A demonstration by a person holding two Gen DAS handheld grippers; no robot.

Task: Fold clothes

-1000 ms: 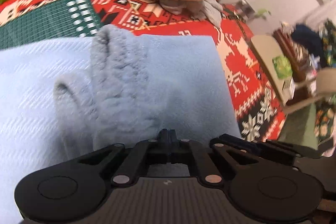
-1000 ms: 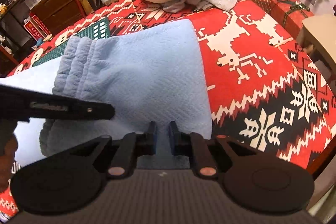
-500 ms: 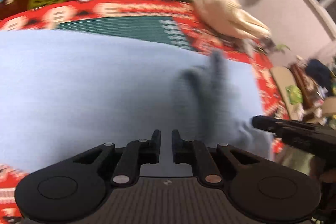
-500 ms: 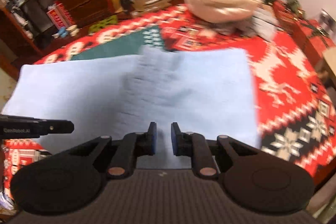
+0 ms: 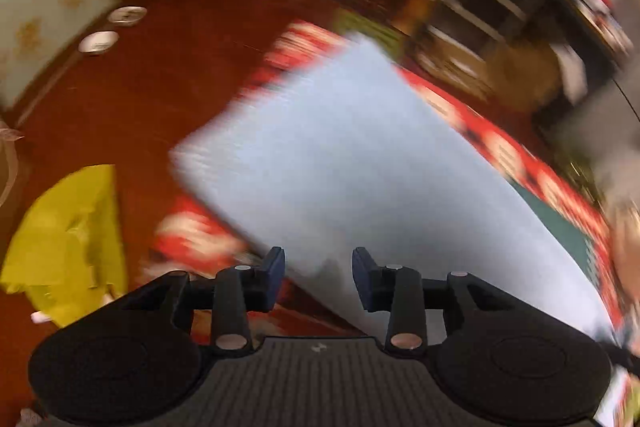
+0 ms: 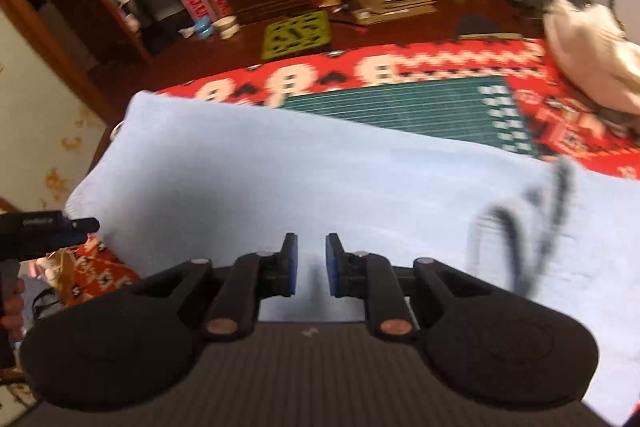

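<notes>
A light blue garment (image 6: 320,179) lies spread flat over the red patterned tablecloth (image 6: 384,67); its grey fleecy part (image 6: 520,223) shows blurred at the right. My right gripper (image 6: 311,259) hovers over the garment's near edge, open by a narrow gap with nothing between the pads. In the blurred left wrist view the garment (image 5: 360,163) ends in a corner near the table's edge. My left gripper (image 5: 319,267) hangs above its near edge with jaws opening and no cloth pinched. The left gripper (image 6: 60,227) also shows beside the garment's left end.
A green cutting mat (image 6: 400,103) lies on the cloth behind the garment. A cream bundle of clothes (image 6: 592,67) sits at the far right. A yellow bag (image 5: 68,239) and two bowls (image 5: 100,41) are on the red-brown floor beyond the table's left edge. Shelves and drawers line the back.
Both grippers swept left along the garment, from the grey fleecy part to its left end. The left gripper's jaws, shut a second ago, now stand apart, and its view has rolled.
</notes>
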